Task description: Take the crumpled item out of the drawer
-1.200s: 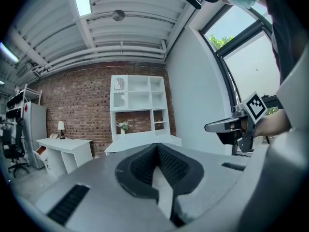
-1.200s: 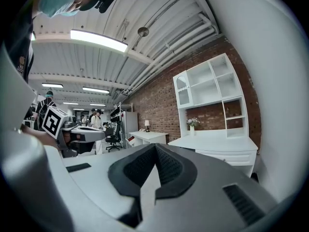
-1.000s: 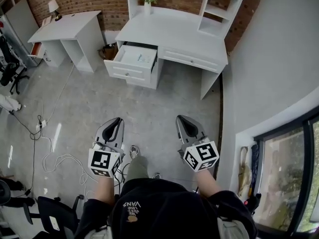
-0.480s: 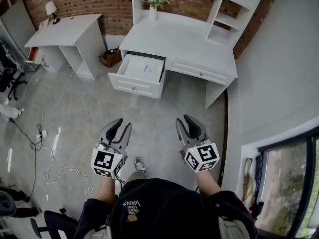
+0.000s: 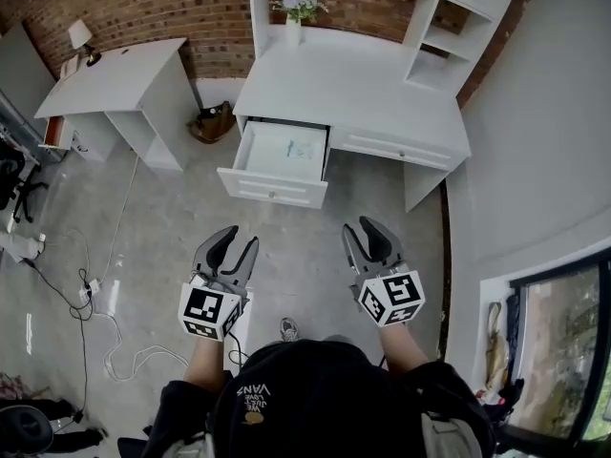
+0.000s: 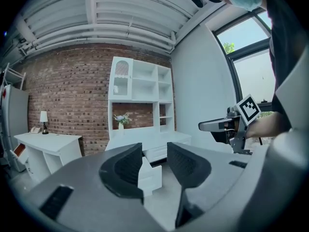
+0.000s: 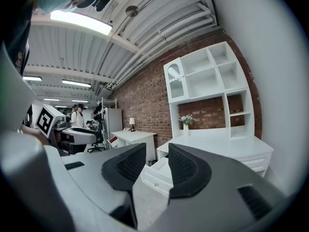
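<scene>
The white drawer (image 5: 277, 165) stands pulled out of the white desk (image 5: 363, 84), well ahead of me across bare floor. A pale crumpled item (image 5: 304, 149) lies inside it, too small to make out. My left gripper (image 5: 237, 241) and right gripper (image 5: 364, 229) are held side by side at waist height, pointing toward the desk and far short of it. Both have just been opening and stand open with nothing between their jaws. In the left gripper view the drawer (image 6: 150, 175) shows between the jaws of the left gripper (image 6: 155, 161). The right gripper (image 7: 157, 163) frames the drawer (image 7: 157, 174) too.
A second white table (image 5: 115, 74) with a lamp (image 5: 78, 34) stands at the left. A brown basket (image 5: 212, 122) sits between the two desks. A vase of flowers (image 5: 294, 8) is on the desk. Cables (image 5: 95, 294) trail on the floor at left. A wall (image 5: 535, 160) runs along the right.
Both grippers went from shut to open. I have moved toward the desk; the drawer now sits closer and lower in the head view.
</scene>
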{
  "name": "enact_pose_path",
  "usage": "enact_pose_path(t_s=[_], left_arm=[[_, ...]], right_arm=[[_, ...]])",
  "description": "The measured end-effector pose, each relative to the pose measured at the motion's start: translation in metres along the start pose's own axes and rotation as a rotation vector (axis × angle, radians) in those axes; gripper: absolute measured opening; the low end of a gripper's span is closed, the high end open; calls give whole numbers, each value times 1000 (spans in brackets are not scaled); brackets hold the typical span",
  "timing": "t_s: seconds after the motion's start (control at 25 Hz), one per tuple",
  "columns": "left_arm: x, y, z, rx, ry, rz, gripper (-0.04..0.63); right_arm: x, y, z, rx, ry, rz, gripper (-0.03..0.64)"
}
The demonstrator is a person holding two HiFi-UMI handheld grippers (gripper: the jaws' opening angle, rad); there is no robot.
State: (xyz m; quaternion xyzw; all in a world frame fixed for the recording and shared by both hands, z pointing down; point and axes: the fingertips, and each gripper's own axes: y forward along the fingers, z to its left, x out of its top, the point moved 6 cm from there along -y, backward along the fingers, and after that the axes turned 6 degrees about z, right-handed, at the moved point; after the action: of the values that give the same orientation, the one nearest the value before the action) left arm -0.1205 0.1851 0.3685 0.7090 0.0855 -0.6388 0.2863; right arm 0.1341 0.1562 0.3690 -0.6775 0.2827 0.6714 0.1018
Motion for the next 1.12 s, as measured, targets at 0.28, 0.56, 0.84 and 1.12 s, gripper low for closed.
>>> enact_pose_path(t_s=[0.28, 0.56, 0.84, 1.12], left_arm=[[-5, 33, 40, -11, -23, 3, 147], [-3, 78, 68, 25, -50, 16, 149], [20, 139, 93, 109, -72, 29, 149], [36, 206, 107, 194, -112, 28, 149]], right_arm=[[6, 49, -3, -6, -30, 28, 124], [14, 110, -36, 38, -46, 44, 124], [25, 177, -93, 96, -136, 107, 125], [22, 247, -148, 198, -207, 184, 126]])
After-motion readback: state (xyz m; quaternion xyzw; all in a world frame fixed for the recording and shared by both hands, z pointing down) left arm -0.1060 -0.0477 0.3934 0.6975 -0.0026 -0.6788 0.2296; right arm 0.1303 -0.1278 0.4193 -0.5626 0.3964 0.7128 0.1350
